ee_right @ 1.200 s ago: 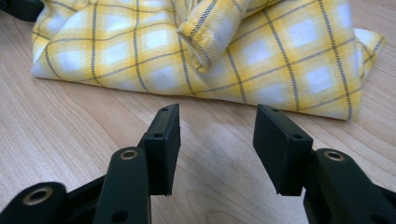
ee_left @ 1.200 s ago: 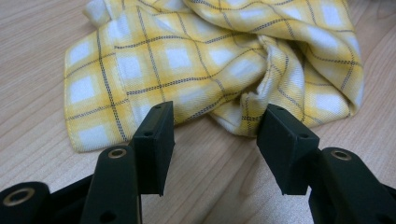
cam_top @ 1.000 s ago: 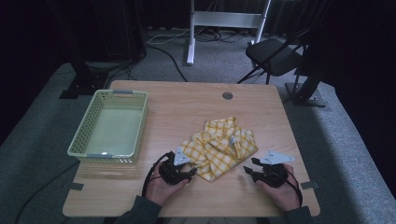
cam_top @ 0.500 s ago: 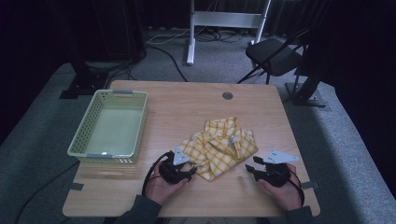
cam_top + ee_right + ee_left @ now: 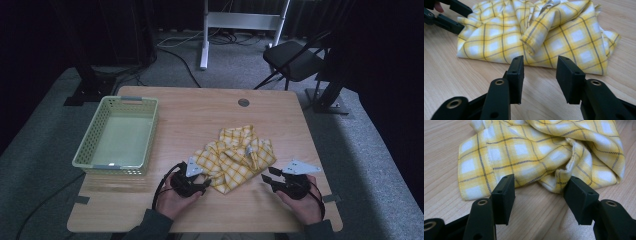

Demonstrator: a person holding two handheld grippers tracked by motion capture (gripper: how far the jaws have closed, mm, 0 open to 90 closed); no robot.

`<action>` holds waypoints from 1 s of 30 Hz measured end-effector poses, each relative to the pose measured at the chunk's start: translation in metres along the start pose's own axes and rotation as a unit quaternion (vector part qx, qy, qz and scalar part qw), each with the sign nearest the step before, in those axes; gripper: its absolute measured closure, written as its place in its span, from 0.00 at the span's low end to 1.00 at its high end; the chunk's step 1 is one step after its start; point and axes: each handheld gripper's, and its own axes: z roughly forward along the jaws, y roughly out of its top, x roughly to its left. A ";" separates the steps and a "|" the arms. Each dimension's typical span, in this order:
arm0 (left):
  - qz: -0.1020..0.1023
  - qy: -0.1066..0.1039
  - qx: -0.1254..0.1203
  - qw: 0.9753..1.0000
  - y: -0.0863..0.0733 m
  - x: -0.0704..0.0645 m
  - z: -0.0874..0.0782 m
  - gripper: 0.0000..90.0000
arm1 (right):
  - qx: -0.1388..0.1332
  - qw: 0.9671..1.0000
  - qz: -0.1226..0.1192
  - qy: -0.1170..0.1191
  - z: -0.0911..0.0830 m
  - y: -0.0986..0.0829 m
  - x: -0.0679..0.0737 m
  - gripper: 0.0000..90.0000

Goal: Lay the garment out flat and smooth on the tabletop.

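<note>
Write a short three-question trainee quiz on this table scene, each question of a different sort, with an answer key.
1. True or false: the left gripper is shut on the yellow checked cloth.
2. Where does the basket stand relative to the cloth? A) toward the table's left side B) toward its right side C) on top of the cloth
3. Fill in: the right gripper has its jaws ____, just short of the cloth's near edge.

Key
1. False: its jaws stand apart, in front of the cloth's edge, with bare table between them.
2. A.
3. Open.
</note>
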 end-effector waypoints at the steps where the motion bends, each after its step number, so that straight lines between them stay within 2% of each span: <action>1: 0.000 0.000 0.000 1.000 0.000 0.000 0.000 0.48 | -0.001 1.000 0.001 0.003 0.000 0.000 0.000 0.66; 13: -0.001 0.001 0.000 1.000 0.000 0.000 0.000 0.48 | 0.003 1.000 -0.005 -0.011 -0.001 0.006 0.001 0.68; 23: -0.001 0.001 0.001 1.000 0.000 0.000 0.000 0.48 | -0.001 1.000 -0.005 -0.012 -0.002 0.013 0.002 0.70; 30: -0.001 0.001 0.001 1.000 0.000 0.000 0.000 0.48 | -0.008 1.000 -0.006 -0.006 0.005 0.020 0.006 0.65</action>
